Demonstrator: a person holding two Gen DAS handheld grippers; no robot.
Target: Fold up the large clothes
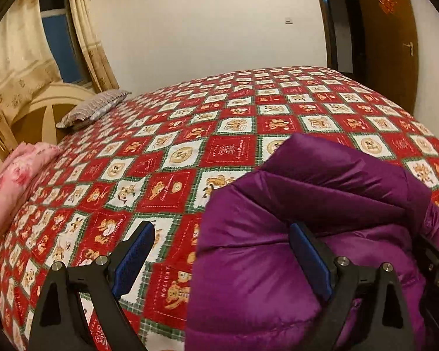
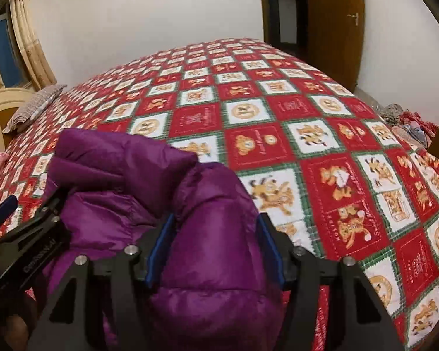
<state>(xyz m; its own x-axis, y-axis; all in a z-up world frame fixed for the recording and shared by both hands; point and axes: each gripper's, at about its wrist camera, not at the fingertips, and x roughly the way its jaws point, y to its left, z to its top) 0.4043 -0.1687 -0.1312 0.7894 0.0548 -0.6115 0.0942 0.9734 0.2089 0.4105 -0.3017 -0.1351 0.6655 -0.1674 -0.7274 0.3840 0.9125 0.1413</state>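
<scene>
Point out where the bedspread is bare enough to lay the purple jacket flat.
Bare: the bedspread from the purple jacket across to the far wall and door. Crowded: the headboard side, with the grey pillow and pink pillow.

1. Bedspread (image 1: 190,134), red, white and green checks printed with teddy bears, covering the bed.
2. Grey striped pillow (image 1: 93,108) at the headboard end.
3. Pink floral cushion (image 1: 17,181) near the bed edge.
4. Cream headboard (image 1: 44,102).
5. Beige curtain (image 1: 14,58) beside the window.
6. Brown wooden door (image 2: 333,23).
7. White wall (image 1: 205,29).
8. Heap of mixed fabrics (image 2: 406,120) beyond the bed's far side.
</scene>
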